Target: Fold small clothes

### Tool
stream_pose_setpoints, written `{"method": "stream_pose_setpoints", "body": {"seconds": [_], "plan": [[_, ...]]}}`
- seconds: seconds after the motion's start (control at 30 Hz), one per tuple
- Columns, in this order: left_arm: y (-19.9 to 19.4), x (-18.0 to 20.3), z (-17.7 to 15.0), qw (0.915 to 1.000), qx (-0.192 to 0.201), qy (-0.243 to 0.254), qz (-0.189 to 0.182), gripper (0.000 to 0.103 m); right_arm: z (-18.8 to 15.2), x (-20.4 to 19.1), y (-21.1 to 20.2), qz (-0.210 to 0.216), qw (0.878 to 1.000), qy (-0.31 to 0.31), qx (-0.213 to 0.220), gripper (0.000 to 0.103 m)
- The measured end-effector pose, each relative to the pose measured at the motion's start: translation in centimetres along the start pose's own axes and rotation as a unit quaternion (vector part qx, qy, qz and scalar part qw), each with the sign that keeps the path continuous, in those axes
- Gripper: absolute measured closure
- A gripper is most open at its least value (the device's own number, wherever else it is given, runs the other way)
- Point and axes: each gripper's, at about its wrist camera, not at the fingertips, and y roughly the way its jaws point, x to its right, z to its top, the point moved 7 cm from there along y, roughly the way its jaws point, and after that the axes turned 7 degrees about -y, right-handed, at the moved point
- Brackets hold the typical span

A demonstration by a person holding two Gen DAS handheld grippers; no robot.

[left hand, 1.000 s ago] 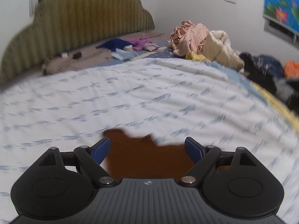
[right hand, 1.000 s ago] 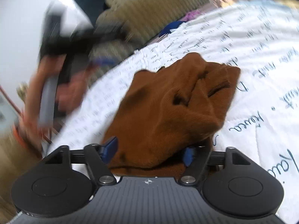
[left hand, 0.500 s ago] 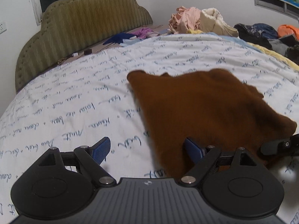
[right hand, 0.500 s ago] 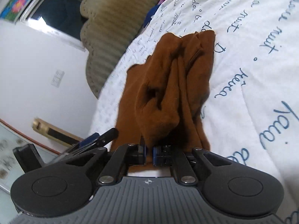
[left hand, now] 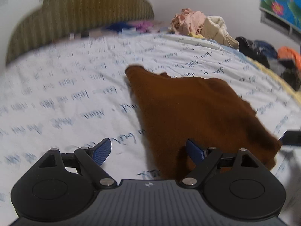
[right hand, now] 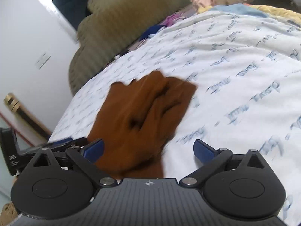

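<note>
A small brown garment [left hand: 197, 113] lies crumpled on the white bed sheet [left hand: 75, 98], which is printed with blue script. My left gripper [left hand: 148, 148] stands open low over the garment's near left edge; the cloth runs under its right finger and nothing is pinched. In the right wrist view the same garment [right hand: 139, 116] lies bunched with folds on top. My right gripper [right hand: 149, 146] has its jaws opening wide. The garment's near end sits between them beside the left finger, and the pads do not press on it. The left gripper's tip [right hand: 62, 143] shows at that view's left edge.
A padded olive headboard [left hand: 84, 15] stands at the far end of the bed. A pile of pink and cream clothes [left hand: 203, 26] and dark clothes [left hand: 259, 49] lie at the far right. Bare sheet [right hand: 235, 66] stretches to the right of the garment.
My right gripper clamped the garment's near end half a second ago and has now let it go and drawn back. My left gripper has come down to the garment's near left edge.
</note>
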Motion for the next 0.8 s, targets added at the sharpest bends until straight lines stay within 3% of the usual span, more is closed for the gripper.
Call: {"method": "stream_pose_setpoints", "body": {"seconds": [0.07,0.13,0.2,0.27,0.4,0.43,0.47,0.5,0.53,0.57,0.67,0.8], "plan": [[1.4,-0.7,-0.2,0.9977,-0.032,-0.050,-0.033,0.016,0.2,1.0,1.1,0.024,0.999,0.037,-0.012,0.007],[2.5,-1.4,-0.9,0.9889,-0.071,-0.107,-0.075,0.016,-0.1,1.8,2.7,0.055,0.995,0.081,-0.030,0.007],[2.9,-1.8,-1.7,0.9799,-0.081,-0.146,-0.110,0.016,-0.3,2.1,4.1,0.069,0.992,0.097,-0.032,0.007],[2.7,-1.6,-1.7,0.9770,-0.079,-0.153,-0.126,0.017,0.2,1.3,5.2,0.077,0.993,0.089,-0.030,0.007],[2.8,0.3,-2.2,0.9562,-0.108,-0.185,-0.200,0.017,1.2,0.2,8.5,0.109,0.989,0.094,-0.043,0.015],[2.9,0.8,-2.4,0.9561,-0.112,-0.182,-0.200,0.019,1.4,-0.1,9.2,0.110,0.989,0.087,-0.046,0.020],[3.0,1.2,-2.6,0.9589,-0.113,-0.176,-0.192,0.035,1.6,-0.3,9.7,0.104,0.990,0.077,-0.048,0.024],[3.1,1.4,-2.9,0.9638,-0.112,-0.165,-0.177,0.060,1.7,-0.4,9.9,0.093,0.992,0.064,-0.051,0.038],[3.1,1.3,-3.2,0.9671,-0.113,-0.156,-0.166,0.071,1.8,-0.4,10.1,0.076,0.994,0.053,-0.060,0.060],[3.1,1.2,-3.4,0.9657,-0.116,-0.160,-0.168,0.079,1.8,-0.2,10.1,0.074,0.994,0.052,-0.069,0.064],[2.2,0.9,-3.4,0.9576,-0.114,-0.192,-0.182,0.086,1.9,0.2,9.6,0.090,0.991,0.056,-0.082,0.070],[0.4,2.3,-3.5,0.9660,-0.101,-0.158,-0.177,0.086,2.1,-0.4,7.4,0.107,0.990,0.042,-0.080,0.071]]}}
